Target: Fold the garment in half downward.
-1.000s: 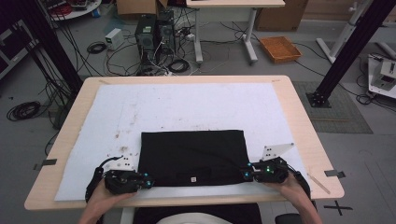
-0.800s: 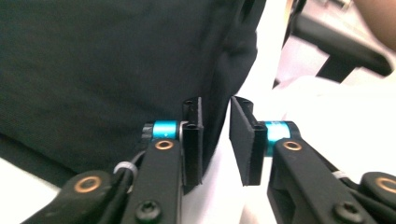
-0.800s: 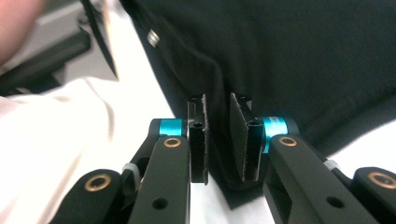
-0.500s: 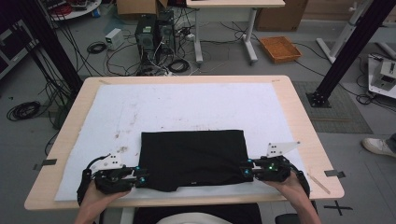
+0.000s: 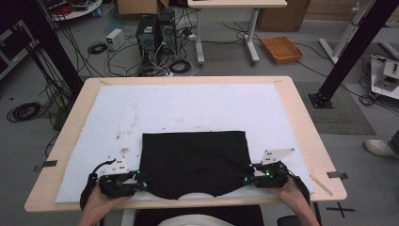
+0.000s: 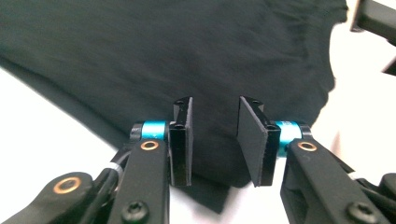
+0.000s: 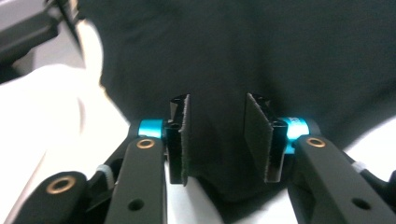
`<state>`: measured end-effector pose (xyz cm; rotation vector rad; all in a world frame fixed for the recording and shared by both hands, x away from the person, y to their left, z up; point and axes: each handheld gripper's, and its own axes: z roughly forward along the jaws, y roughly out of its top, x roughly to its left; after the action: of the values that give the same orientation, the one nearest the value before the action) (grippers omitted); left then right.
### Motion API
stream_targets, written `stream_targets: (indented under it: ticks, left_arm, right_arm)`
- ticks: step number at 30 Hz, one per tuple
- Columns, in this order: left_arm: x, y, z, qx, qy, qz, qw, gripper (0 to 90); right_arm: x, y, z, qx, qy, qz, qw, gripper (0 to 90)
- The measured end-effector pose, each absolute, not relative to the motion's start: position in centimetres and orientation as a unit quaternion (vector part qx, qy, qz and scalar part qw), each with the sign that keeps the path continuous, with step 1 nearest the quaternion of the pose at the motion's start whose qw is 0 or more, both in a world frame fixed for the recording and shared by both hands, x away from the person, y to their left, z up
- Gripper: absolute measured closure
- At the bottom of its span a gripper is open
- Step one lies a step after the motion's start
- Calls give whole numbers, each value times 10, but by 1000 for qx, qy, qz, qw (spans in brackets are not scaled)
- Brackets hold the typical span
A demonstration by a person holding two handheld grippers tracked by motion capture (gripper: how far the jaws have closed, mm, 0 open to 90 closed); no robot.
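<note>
One black cloth (image 5: 195, 162) lies folded flat on the near half of the desk (image 5: 301, 127), on top of a white sheet (image 5: 188, 108) that covers most of the desk top. The near edge of the cloth curves back over the desk's near edge, in front of the person.

Two claws sit at the cloth's near corners, one on each side. The left claw (image 5: 141, 181) rests at the near left corner, held in the left hand (image 5: 101, 200). In the left gripper view its two pads (image 6: 184, 140) stand partly apart with a clear gap between them, and the cloth's edge lies under and between them without being pinched. These jaws have just been opening. The right claw (image 5: 245, 175) rests at the near right corner, held in the right hand (image 5: 291, 193). In the right gripper view its two pads (image 7: 257, 135) are likewise partly apart, with the corner of the cloth lying in the gap and neither pad pressing on it. These jaws too have just been opening. So neither claw has hold of anything.

Each claw carries one grey three-cornered plate on top, two in all.

Beyond the desk, on the floor, stand two dark computer towers (image 5: 157, 35) among loose cables, one small white box (image 5: 115, 38), and one orange tray (image 5: 282, 49). One second desk (image 5: 237, 4) stands behind them. One shoe (image 5: 380, 147) shows at the right edge.
</note>
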<state>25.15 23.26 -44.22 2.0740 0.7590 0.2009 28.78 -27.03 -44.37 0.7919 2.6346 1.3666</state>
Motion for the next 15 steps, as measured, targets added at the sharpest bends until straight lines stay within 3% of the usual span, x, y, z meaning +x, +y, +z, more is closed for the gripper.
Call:
stream_targets:
  ticks: [7, 15]
  left_arm:
    - [254, 236, -446, 830, 323, 96, 443, 642]
    - [253, 242, -450, 835, 322, 101, 435, 687]
  right_arm:
    - [292, -273, -442, 275, 846, 452, 74, 632]
    - [295, -272, -451, 281, 857, 424, 80, 689]
